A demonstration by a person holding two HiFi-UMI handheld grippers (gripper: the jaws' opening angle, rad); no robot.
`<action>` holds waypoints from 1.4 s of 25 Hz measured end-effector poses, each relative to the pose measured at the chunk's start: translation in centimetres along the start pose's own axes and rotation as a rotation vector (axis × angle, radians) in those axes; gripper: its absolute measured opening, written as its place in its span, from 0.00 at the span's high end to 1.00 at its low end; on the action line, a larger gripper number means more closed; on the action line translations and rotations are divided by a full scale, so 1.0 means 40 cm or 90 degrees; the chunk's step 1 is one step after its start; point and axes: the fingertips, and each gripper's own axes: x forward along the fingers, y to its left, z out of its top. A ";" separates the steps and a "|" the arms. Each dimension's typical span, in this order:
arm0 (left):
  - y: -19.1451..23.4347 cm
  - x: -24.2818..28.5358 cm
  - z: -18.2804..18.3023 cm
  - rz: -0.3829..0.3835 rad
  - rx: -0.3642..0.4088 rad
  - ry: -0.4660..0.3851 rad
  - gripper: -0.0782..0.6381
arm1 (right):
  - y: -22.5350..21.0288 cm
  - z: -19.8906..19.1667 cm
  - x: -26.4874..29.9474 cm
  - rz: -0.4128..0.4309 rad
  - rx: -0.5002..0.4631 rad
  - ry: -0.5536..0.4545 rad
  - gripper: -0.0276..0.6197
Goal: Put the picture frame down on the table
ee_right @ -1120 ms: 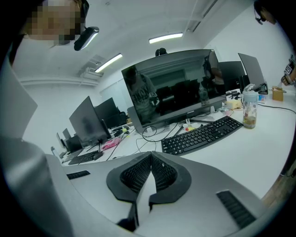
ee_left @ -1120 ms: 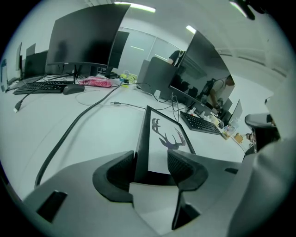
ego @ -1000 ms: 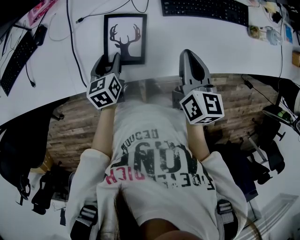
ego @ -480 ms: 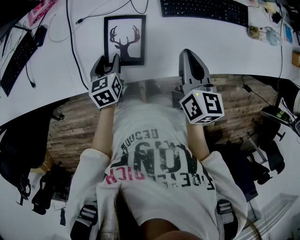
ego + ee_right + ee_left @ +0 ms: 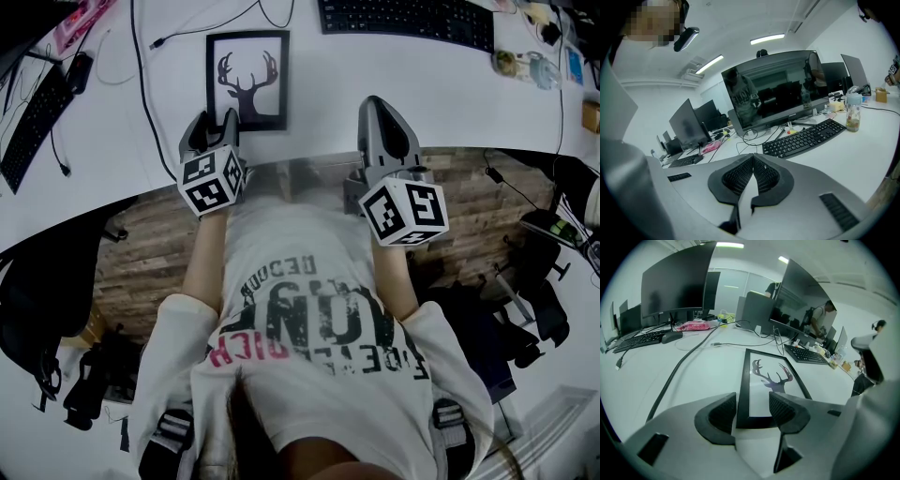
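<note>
Hardly anything has shifted over the last second. The left claw (image 5: pixel 752 405) stays put with its jaws apart, and the near edge of the picture frame (image 5: pixel 769 383) shows between their tips. That frame lies flat on the white surface (image 5: pixel 375 70), deer print up. Right of the frame, the right claw (image 5: pixel 753 165) hovers with its jaws together on nothing. Left of the frame, a black cable (image 5: pixel 141 66) runs away across the surface. Beyond the frame and to its right sits a keyboard (image 5: pixel 408 21). Farther right stands a clear bottle (image 5: pixel 853 114) with something brownish in its bottom.
</note>
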 end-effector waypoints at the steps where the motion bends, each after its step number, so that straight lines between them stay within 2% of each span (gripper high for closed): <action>1: 0.000 0.001 0.000 -0.001 0.000 0.001 0.59 | -0.002 0.002 0.000 -0.001 0.000 -0.001 0.95; 12: 0.005 -0.004 0.019 -0.008 -0.012 0.002 0.60 | -0.011 0.035 -0.008 -0.010 -0.003 -0.025 0.96; 35: 0.001 -0.025 0.056 -0.008 0.007 -0.026 0.82 | -0.044 0.065 -0.033 -0.034 0.000 -0.043 0.96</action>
